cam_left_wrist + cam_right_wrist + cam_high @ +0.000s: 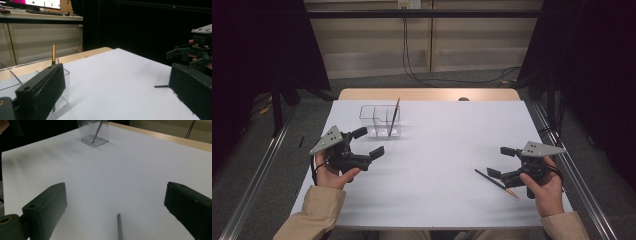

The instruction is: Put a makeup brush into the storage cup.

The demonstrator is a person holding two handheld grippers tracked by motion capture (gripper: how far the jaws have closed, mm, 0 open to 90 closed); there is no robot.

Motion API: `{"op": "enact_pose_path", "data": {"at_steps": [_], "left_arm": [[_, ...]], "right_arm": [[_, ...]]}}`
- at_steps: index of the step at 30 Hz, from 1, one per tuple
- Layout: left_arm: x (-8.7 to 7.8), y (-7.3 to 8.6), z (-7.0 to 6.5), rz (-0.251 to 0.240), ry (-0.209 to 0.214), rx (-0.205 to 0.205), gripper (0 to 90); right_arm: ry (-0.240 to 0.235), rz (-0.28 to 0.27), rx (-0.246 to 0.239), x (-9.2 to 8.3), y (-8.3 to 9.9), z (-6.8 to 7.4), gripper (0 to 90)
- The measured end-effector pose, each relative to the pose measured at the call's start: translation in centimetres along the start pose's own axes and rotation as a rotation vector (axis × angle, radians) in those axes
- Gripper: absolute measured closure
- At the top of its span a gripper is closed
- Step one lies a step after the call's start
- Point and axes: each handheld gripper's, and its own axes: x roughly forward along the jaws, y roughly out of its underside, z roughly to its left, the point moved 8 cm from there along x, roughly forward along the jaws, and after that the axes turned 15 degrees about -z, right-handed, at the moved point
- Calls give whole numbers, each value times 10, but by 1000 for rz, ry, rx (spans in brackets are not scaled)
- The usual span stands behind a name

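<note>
A clear plastic divided box (380, 121) stands on the white table (437, 150) at the back left, with a dark pencil (393, 116) leaning upright inside it. A second pencil (496, 183) lies flat near the right front, by my right gripper (500, 161), which is open and empty just above it. In the right gripper view that pencil (119, 227) points up between the wide jaws. My left gripper (368, 142) is open and empty, just in front of the box (37, 82). The gold-tipped pencil (53, 55) rises behind its left jaw.
The wooden table edge (427, 94) shows behind the white sheet. Cables (452, 77) lie on the floor beyond. Metal rails (257, 175) run along both sides. In the left gripper view the other gripper (197, 47) is far right, and a desk with a monitor (42, 3) stands behind.
</note>
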Motion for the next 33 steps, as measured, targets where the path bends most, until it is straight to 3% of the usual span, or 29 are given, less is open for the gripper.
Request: {"op": "enact_pose_path", "data": {"at_steps": [13, 18, 33], "left_arm": [[0, 4, 2, 25, 4, 22, 7], [-1, 3, 2, 19, 5, 11, 7], [0, 5, 1, 31, 11, 31, 10]], "right_arm": [[49, 149, -13, -5, 7, -7, 52], [58, 224, -3, -7, 12, -9, 51], [81, 434, 2, -14, 29, -13, 50]]}}
